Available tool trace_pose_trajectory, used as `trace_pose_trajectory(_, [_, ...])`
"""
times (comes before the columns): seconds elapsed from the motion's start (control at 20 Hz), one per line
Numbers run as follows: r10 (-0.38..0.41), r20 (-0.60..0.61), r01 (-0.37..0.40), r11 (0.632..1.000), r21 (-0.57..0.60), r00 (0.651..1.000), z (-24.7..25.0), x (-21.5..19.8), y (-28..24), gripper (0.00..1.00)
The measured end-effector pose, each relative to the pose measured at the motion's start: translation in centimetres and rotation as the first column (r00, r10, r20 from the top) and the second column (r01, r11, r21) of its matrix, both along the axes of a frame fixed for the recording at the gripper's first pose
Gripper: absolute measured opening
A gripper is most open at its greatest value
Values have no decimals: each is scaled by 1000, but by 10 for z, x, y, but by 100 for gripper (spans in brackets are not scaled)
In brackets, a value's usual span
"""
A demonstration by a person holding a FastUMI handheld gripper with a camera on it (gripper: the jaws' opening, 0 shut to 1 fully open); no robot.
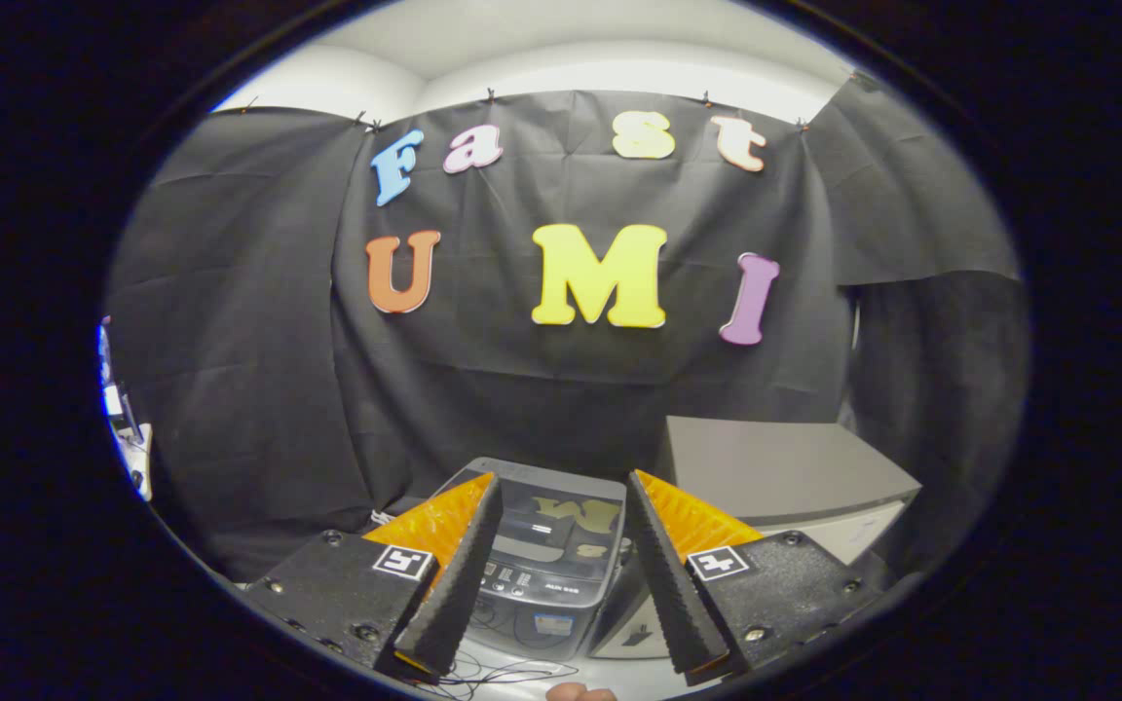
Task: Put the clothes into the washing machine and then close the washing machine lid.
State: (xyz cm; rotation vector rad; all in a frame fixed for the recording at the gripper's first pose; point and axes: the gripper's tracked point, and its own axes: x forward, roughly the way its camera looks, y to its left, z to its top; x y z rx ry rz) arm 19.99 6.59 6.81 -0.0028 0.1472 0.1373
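Dim booth, sharp focus, fisheye-curved edges

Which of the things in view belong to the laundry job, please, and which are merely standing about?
For the job:
- washing machine, lid down, seen between the fingers
- claw, open, holding nothing

Standing about:
- grey box beside the machine
- thin cables in front of it

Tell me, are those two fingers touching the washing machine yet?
Apart. In the gripper view the open gripper holds nothing, and the washing machine sits beyond its fingers, lid down.
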Motion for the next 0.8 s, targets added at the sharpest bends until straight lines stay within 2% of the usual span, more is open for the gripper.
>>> trace_pose_trajectory(0.15, [-27, 17, 27, 1000, 4, 999, 6, -37, -15, 82])
trace_pose_trajectory(0.3, [-66, 41, 66, 998, -4, 997, 12, -52, -28, 82])
trace_pose_trajectory(0.45, [-96, 47, 95, 995, 16, 994, 12, -56, -36, 82])
trace_pose_trajectory(0.8, [-94, 27, 93, 995, 34, 995, -1, -57, -48, 82])
